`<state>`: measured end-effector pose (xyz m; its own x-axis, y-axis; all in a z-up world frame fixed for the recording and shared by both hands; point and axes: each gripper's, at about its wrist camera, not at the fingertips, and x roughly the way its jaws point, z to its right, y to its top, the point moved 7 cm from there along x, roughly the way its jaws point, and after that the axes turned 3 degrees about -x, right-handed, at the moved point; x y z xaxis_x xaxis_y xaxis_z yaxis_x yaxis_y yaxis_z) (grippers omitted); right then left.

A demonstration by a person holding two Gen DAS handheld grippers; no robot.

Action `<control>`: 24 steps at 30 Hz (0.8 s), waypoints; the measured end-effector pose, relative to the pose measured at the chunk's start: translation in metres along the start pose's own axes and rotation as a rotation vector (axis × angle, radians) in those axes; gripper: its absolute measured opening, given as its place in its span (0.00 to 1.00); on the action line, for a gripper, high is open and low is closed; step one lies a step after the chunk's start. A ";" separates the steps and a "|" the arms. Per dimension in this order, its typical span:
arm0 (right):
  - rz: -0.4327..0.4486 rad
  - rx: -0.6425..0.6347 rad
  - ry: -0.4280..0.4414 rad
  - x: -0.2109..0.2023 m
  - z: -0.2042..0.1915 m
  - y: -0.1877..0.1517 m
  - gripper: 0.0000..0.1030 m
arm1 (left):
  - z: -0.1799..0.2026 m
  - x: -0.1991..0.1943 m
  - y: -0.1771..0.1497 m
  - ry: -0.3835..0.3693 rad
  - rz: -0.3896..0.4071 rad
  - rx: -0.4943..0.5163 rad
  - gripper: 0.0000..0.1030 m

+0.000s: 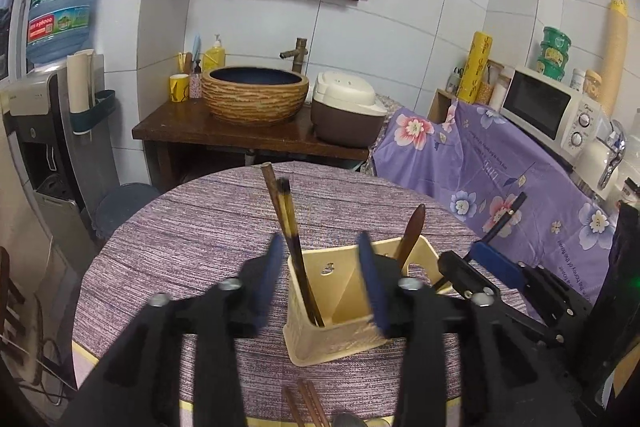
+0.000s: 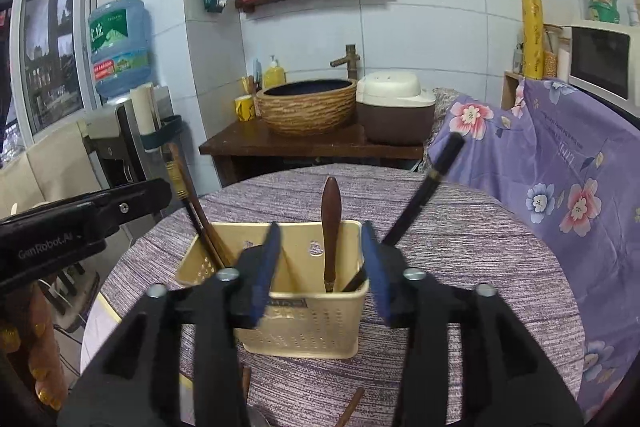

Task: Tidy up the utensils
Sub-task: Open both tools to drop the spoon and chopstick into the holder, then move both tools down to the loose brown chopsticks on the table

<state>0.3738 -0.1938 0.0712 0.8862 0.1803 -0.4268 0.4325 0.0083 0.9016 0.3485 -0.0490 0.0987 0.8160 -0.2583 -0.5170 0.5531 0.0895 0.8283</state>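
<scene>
A cream plastic utensil holder [image 1: 332,335] [image 2: 304,327] stands on the round purple table. Its left compartment holds brown chopsticks [image 1: 286,223] [image 2: 196,215]. Its right compartment holds a brown wooden spoon [image 2: 331,223] [image 1: 410,231] and a black chopstick [image 2: 424,195] that leans right. My left gripper [image 1: 324,279] is open and empty, its blue pads either side of the holder's near end. My right gripper [image 2: 320,271] is open and empty, just above the holder's near wall; it also shows in the left wrist view [image 1: 492,267]. More brown chopsticks [image 1: 306,403] [image 2: 352,405] lie on the table close to me.
The table's purple cloth [image 2: 460,251] reaches to the far edge. Behind it stand a dark wooden counter [image 1: 224,131] with a woven basin [image 1: 254,95] and a rice cooker [image 1: 346,107]. A purple floral cover [image 1: 500,163] is at right, a water dispenser [image 1: 52,115] at left.
</scene>
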 end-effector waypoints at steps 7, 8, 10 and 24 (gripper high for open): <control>-0.049 -0.009 -0.082 -0.040 0.008 -0.049 0.59 | -0.005 -0.024 -0.065 0.074 -0.028 0.109 0.74; -0.074 -0.009 -0.095 -0.041 0.009 -0.061 0.59 | -0.008 -0.022 -0.080 0.086 -0.056 0.118 0.74; -0.126 -0.009 -0.119 -0.042 0.012 -0.085 0.59 | -0.013 -0.015 -0.112 0.106 -0.121 0.126 0.70; -0.287 0.071 -0.128 -0.046 0.018 -0.191 0.62 | -0.030 0.008 -0.220 0.080 -0.367 0.065 0.33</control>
<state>0.2531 -0.2213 -0.0828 0.7382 0.0550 -0.6723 0.6742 -0.0284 0.7380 0.2385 -0.0417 -0.0942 0.5774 -0.1855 -0.7951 0.8014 -0.0573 0.5954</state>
